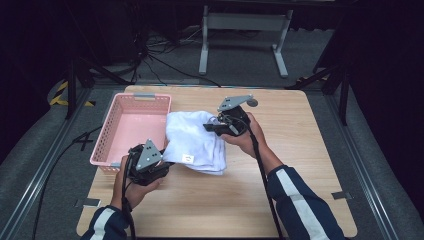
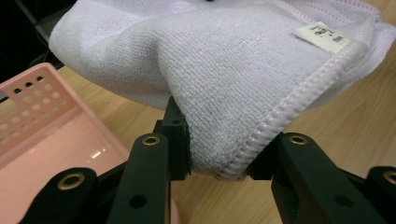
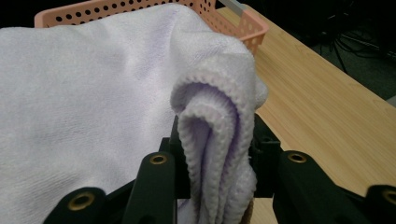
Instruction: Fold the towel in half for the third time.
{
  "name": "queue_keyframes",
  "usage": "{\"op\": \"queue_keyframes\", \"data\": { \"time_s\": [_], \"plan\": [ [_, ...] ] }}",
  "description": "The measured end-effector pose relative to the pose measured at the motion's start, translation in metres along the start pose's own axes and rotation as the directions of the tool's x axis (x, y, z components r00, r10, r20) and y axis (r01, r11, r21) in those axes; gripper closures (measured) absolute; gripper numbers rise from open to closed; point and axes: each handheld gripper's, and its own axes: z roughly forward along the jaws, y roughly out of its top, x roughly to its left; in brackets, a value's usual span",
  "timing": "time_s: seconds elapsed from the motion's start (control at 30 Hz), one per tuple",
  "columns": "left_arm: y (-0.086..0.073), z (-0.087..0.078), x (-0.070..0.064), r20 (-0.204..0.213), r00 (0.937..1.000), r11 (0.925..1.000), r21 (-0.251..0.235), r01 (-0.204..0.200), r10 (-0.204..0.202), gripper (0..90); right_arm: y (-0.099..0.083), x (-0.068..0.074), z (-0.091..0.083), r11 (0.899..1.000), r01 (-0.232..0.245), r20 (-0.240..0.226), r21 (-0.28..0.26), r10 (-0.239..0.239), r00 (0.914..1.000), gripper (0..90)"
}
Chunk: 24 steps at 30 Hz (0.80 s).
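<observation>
A folded white towel (image 1: 192, 142) with a small label lies on the wooden table (image 1: 280, 200), just right of the pink basket (image 1: 131, 131). My left gripper (image 1: 162, 164) is shut on the towel's near left corner; in the left gripper view the stitched hem (image 2: 219, 158) is pinched between the black jaws. My right gripper (image 1: 212, 127) is shut on the towel's far right edge, where a bunched fold (image 3: 217, 154) sits between the jaws. The towel is slightly lifted between both grippers.
The pink perforated basket (image 3: 233, 21) stands at the table's left side with nothing visible in it. Bare wood lies to the right and front of the towel. A metal stand (image 1: 244, 30) and cables lie on the floor beyond the table.
</observation>
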Motion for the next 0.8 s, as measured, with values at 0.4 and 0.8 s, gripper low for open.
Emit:
{"op": "queue_keyframes", "data": {
  "time_s": [0.4,0.8],
  "plan": [
    [-0.011,-0.032,0.026,-0.105,0.9920,0.9967,-0.048,0.065,-0.070,67.1,0.041,0.016,0.027,0.999,0.042,-0.018,-0.013,-0.042,0.9990,68.8],
    [-0.030,-0.058,0.052,-0.188,0.9737,0.9913,-0.050,0.122,-0.129,67.0,0.067,0.031,0.063,0.999,0.043,-0.060,-0.024,-0.045,0.9972,68.6]
  ]
}}
